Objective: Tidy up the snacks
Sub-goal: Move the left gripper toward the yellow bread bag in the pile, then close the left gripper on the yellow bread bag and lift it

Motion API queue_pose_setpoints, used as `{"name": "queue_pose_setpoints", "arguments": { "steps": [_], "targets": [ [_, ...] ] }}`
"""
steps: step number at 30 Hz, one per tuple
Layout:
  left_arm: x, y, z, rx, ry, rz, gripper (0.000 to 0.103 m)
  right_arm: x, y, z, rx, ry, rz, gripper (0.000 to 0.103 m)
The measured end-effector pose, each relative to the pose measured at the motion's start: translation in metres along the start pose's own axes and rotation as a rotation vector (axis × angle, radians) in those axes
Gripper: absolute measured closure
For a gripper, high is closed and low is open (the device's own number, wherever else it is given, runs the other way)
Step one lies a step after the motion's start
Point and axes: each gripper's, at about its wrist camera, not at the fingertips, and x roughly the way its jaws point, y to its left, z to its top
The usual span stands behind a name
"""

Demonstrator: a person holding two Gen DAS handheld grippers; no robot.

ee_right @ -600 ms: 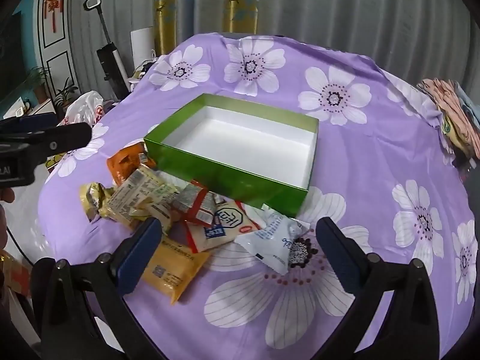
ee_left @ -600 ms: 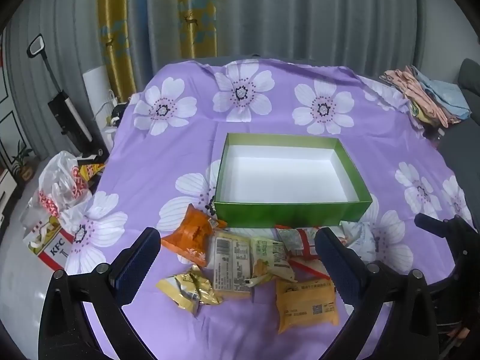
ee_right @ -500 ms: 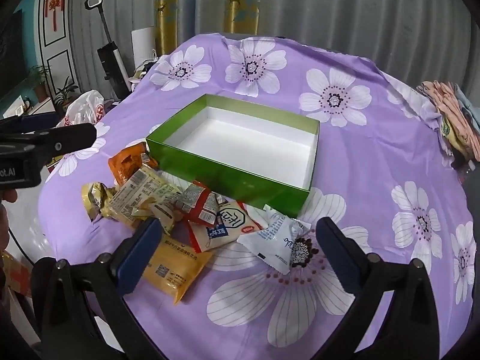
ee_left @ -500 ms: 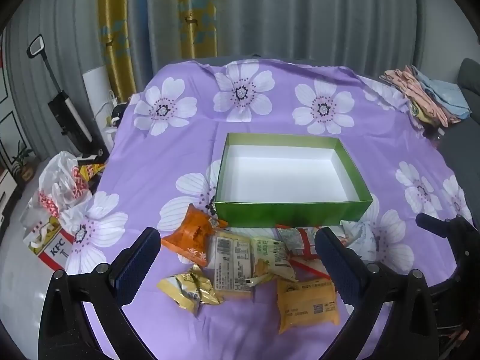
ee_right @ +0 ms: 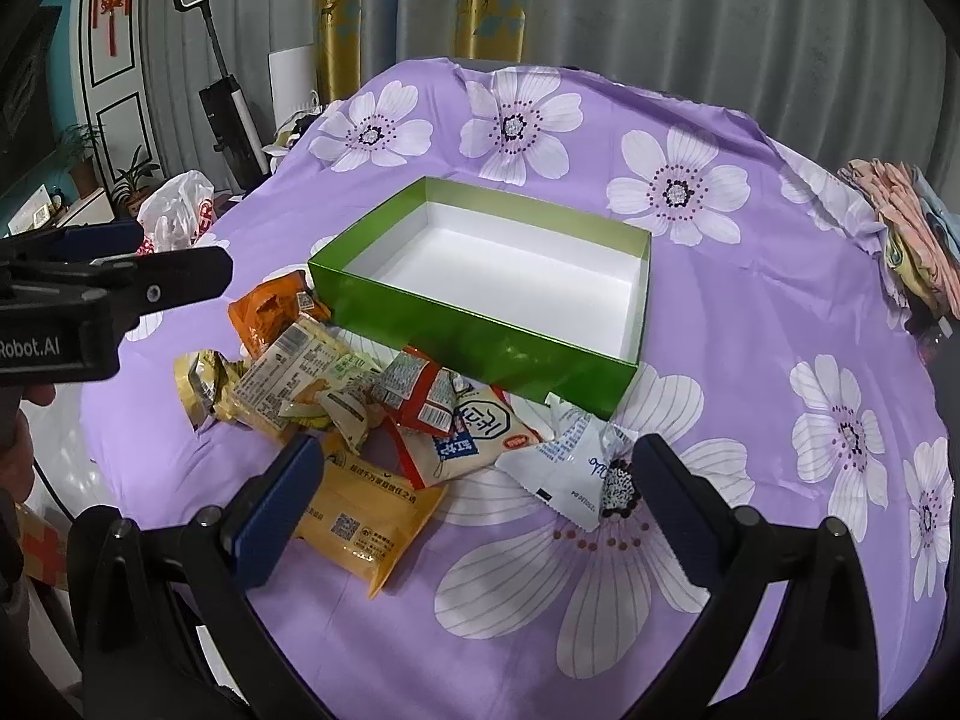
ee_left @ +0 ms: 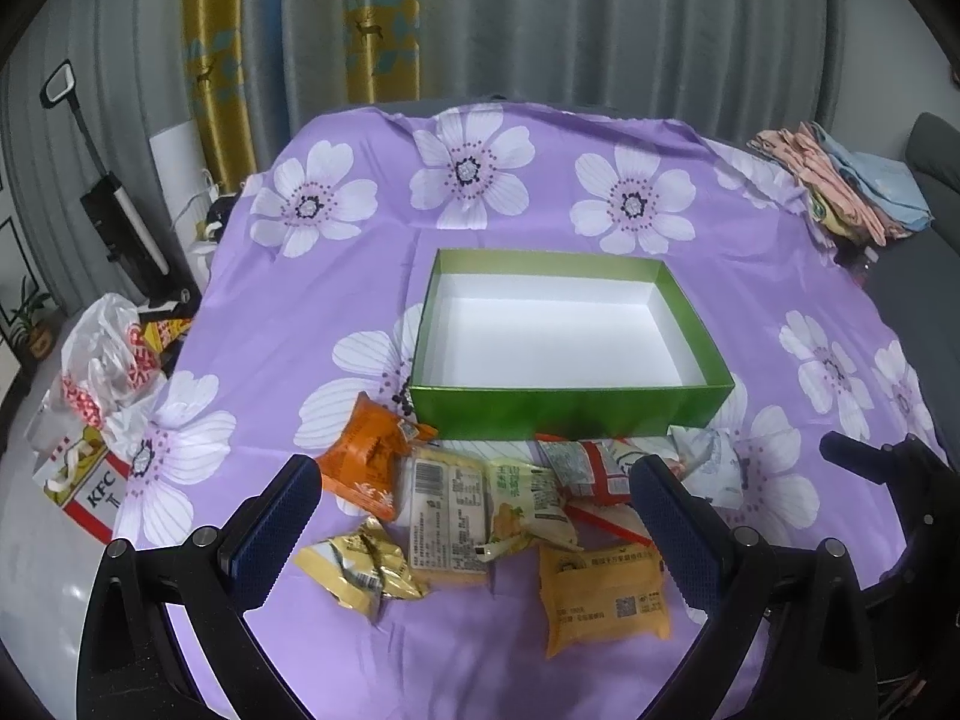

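An empty green box (ee_left: 570, 408) with a white inside stands mid-table; it also shows in the right wrist view (ee_right: 468, 330). Several snack packets lie in a heap in front of it: an orange one (ee_left: 366, 459), a gold one (ee_left: 360, 567), a yellow one (ee_left: 600, 600) (ee_right: 360, 516), a red-and-white one (ee_right: 420, 396) and a white one (ee_right: 570, 468). My left gripper (ee_left: 471, 510) is open and empty above the heap. My right gripper (ee_right: 474, 492) is open and empty, near the yellow and white packets.
The table has a purple flowered cloth (ee_left: 336, 300). Folded clothes (ee_left: 840, 192) lie at the far right corner. A plastic bag (ee_left: 108, 354) and a KFC box (ee_left: 90, 480) sit on the floor at left. The left gripper shows in the right wrist view (ee_right: 180, 282).
Both grippers have crept slightly forward toward the packets. Nothing on the table has moved.
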Motion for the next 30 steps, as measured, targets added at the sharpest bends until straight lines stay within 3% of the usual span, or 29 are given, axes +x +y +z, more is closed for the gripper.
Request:
{"name": "queue_pose_setpoints", "arguments": {
  "steps": [3, 7, 10, 12, 14, 18, 23, 25, 26, 30],
  "targets": [
    [0.005, 0.002, -0.004, -0.01, 0.03, -0.042, 0.001, 0.004, 0.001, -0.005, 0.003, 0.015, 0.012, 0.0],
    [0.024, 0.007, -0.018, -0.06, 0.131, -0.198, 0.001, 0.015, 0.003, -0.019, 0.003, 0.06, 0.054, 0.0],
    [0.041, 0.003, -0.032, -0.106, 0.117, -0.325, 0.001, 0.028, 0.006, -0.034, -0.003, 0.107, 0.074, 0.001],
    [0.048, 0.001, -0.044, -0.112, 0.165, -0.37, 0.001, 0.035, 0.008, -0.045, 0.002, 0.133, 0.099, 0.003],
    [0.057, -0.001, -0.057, -0.103, 0.178, -0.401, 0.001, 0.046, 0.01, -0.057, 0.015, 0.177, 0.133, 0.011],
    [0.075, 0.002, -0.075, -0.122, 0.286, -0.439, 0.001, 0.064, 0.018, -0.072, 0.02, 0.225, 0.175, 0.025],
    [0.088, -0.002, -0.078, -0.128, 0.305, -0.47, 0.023, 0.074, 0.029, -0.074, 0.02, 0.212, 0.249, 0.032],
    [0.094, -0.003, -0.079, -0.138, 0.327, -0.475, 0.039, 0.078, 0.036, -0.073, -0.001, 0.206, 0.261, 0.04],
    [0.096, -0.002, -0.08, -0.144, 0.333, -0.482, 0.041, 0.078, 0.037, -0.071, -0.004, 0.205, 0.271, 0.048],
    [0.099, -0.002, -0.082, -0.163, 0.332, -0.502, 0.049, 0.078, 0.038, -0.068, -0.012, 0.2, 0.29, 0.058]
  ]
}}
